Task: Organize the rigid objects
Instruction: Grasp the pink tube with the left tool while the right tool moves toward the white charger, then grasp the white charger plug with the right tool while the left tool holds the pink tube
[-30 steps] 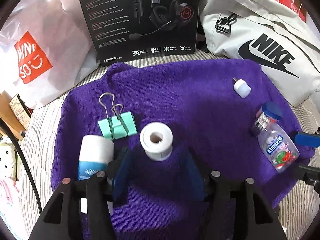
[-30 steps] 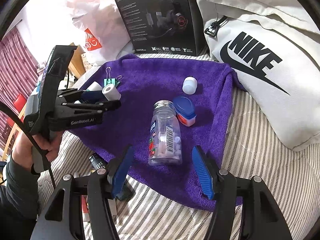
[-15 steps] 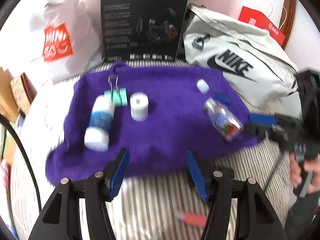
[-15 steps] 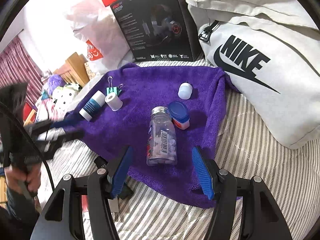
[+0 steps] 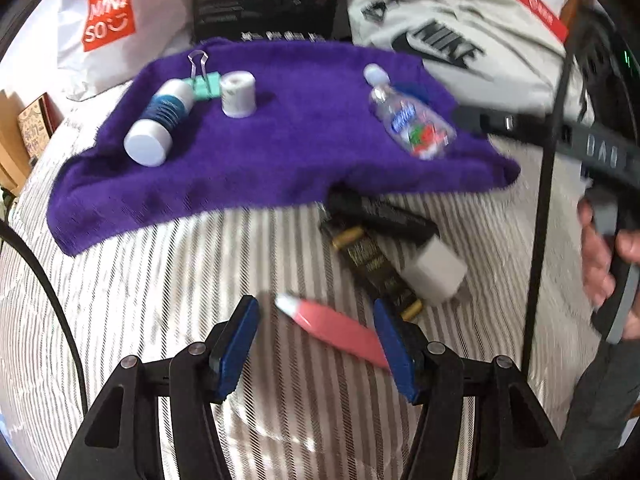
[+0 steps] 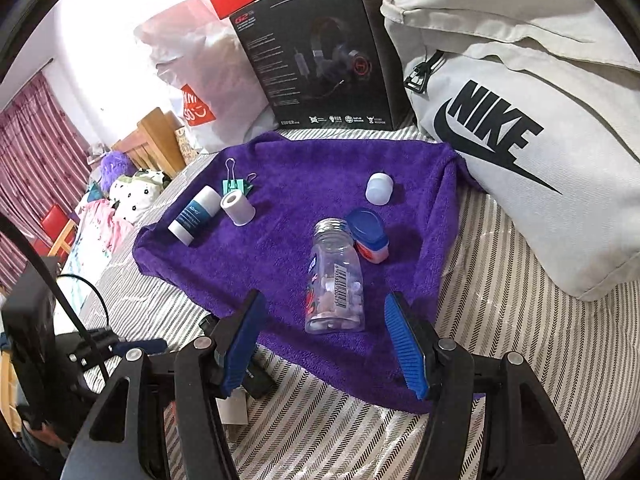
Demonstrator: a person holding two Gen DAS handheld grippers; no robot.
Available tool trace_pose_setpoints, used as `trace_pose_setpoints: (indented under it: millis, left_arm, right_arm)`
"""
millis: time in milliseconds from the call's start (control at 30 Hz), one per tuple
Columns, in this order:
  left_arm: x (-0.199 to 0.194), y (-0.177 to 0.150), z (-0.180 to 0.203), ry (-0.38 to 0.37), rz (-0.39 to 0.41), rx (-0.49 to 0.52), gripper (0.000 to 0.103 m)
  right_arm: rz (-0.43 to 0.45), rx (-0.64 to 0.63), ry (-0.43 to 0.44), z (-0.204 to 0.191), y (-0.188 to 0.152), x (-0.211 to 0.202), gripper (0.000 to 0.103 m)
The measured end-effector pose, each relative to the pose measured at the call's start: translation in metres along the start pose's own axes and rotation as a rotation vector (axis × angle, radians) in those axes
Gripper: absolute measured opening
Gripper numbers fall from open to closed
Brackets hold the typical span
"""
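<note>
Pulled back off the purple towel (image 5: 280, 152); left gripper (image 5: 316, 344) empty, jaws spread, pink tube (image 5: 336, 330) lying between them on the striped sheet. Probably next pickup. Right gripper (image 6: 324, 344) likewise released, clear bottle (image 6: 334, 280) just ahead.

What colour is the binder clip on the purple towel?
The binder clip is mint green with silver wire handles; the right wrist view shows it sharpest.

You are working over a striped bed cover (image 5: 168, 280), on which lie a purple towel (image 6: 304, 200), a pink pen-like stick (image 5: 336, 330), a black-and-gold tube (image 5: 372, 264), a white block (image 5: 438, 270), a Nike bag (image 6: 520, 140) and a headset box (image 6: 320, 52).
</note>
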State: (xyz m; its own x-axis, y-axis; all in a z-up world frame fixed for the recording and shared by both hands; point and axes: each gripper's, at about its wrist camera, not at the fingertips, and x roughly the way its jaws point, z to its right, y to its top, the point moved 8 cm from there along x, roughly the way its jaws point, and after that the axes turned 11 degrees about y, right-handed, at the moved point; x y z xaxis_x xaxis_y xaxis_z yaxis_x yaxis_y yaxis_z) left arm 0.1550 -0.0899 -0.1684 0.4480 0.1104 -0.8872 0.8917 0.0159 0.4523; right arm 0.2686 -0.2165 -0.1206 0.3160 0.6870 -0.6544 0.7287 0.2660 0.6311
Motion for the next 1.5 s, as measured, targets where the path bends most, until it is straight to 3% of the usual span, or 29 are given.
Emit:
trace_pose_setpoints:
  millis: [233,333,467,567,633,700,800,1000,1167,1233,1500]
  left_arm:
    - [-0.009,-0.021,-0.016,0.084,0.007,0.053,0.06]
    - [-0.009,-0.023,-0.024,0.066,0.022,0.032,0.06]
    - [-0.01,-0.022,-0.016,0.082,0.056,0.075,0.058]
    - [-0.014,-0.023,-0.008,0.054,0.079,0.102,0.039]
    - [-0.017,-0.023,0.0,0.036,0.098,0.146,0.021]
    - [-0.019,-0.024,0.003,0.031,0.104,0.154,0.017]
    - [-0.021,-0.027,-0.004,0.02,0.107,0.131,0.017]
    - [-0.022,-0.032,-0.042,0.095,0.105,0.077,0.017]
    - [-0.025,-0.043,-0.058,0.06,0.13,0.03,0.017]
    - [-0.026,-0.044,-0.059,0.054,0.139,0.021,0.017]
    - [-0.026,-0.043,-0.061,0.023,0.147,0.008,0.017]
  right_arm:
    - [0.01,0.011,-0.001,0.004,0.0,-0.005,0.062]
    - [0.016,-0.009,-0.003,-0.001,0.001,-0.007,0.062]
    - [0.023,-0.008,0.018,-0.007,-0.005,-0.01,0.062]
    - [0.027,0.006,0.0,-0.009,-0.02,-0.02,0.062]
    - [0.021,-0.007,-0.009,-0.016,-0.033,-0.027,0.062]
    - [0.012,-0.026,-0.03,-0.022,-0.044,-0.034,0.062]
    - [-0.009,-0.039,-0.04,-0.037,-0.062,-0.035,0.062]
    - [-0.061,-0.103,-0.065,-0.066,-0.085,-0.01,0.06]
    - [-0.103,-0.136,-0.059,-0.077,-0.089,0.012,0.037]
    - [-0.12,-0.139,-0.07,-0.075,-0.089,0.022,0.032]
    - [-0.123,-0.154,-0.159,-0.071,-0.085,0.029,0.028]
